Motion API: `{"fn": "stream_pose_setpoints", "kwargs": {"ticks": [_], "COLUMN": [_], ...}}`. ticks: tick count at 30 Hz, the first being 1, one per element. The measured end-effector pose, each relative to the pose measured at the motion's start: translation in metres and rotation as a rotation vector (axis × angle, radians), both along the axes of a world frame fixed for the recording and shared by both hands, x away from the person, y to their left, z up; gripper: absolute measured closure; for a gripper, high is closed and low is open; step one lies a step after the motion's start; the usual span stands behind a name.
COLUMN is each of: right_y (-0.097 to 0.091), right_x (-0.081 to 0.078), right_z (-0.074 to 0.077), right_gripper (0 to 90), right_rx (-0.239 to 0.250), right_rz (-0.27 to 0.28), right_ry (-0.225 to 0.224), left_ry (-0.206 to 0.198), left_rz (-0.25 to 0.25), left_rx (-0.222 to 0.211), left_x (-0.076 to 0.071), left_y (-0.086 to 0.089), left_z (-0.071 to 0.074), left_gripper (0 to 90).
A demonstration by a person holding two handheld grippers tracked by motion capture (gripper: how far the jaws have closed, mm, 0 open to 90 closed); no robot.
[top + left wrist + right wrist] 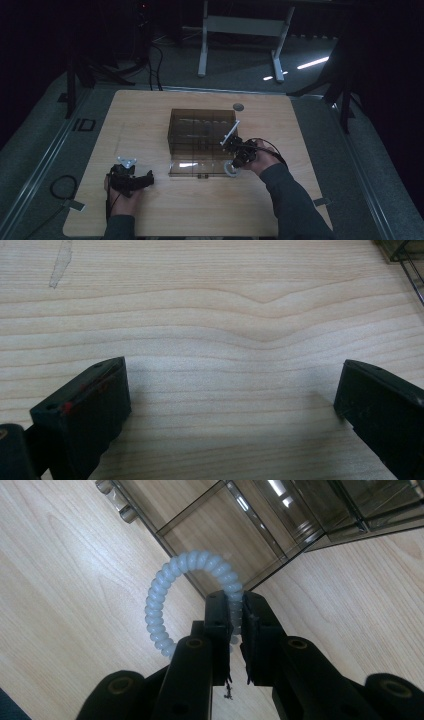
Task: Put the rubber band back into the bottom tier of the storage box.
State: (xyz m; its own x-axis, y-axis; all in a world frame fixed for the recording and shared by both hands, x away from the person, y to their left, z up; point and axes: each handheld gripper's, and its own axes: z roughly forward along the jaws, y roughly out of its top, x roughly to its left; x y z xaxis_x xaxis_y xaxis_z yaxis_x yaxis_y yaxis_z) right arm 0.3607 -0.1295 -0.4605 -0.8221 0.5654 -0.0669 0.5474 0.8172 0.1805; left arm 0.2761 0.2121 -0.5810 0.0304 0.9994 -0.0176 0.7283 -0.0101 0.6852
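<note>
Pale milky-blue spiral hair tie (190, 567), smoky brown see-through organiser box (200, 135), light wood-grain table (210, 315), black tongs (235, 610)

**Two hand-held grippers, one spread and one clamped**

The person's forearms enter from the bottom edge of the high view. The left hand (121, 199) rests low at the near left, holding the left gripper (131, 180) with its two black jaws spread wide apart and nothing between them. The right arm, in a dark sleeve, reaches farther forward. Its right gripper (235, 161) tilts downward with its jaws pressed almost together.
</note>
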Motion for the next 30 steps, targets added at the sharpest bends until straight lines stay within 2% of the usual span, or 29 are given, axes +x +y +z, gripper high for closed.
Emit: {"fn": "stream_pose_setpoints", "kwargs": {"ticks": [30], "right_y": [-0.003], "right_x": [0.016], "right_z": [-0.004], "right_gripper": [82.0], "right_rx": [0.029], "right_rz": [-0.051], "right_ry": [-0.004], "left_ry": [-0.003], "left_rz": [0.002], "left_rx": [-0.002], "left_x": [0.0], "left_y": [0.0], "left_z": [0.0], "left_gripper": [1.4]}}
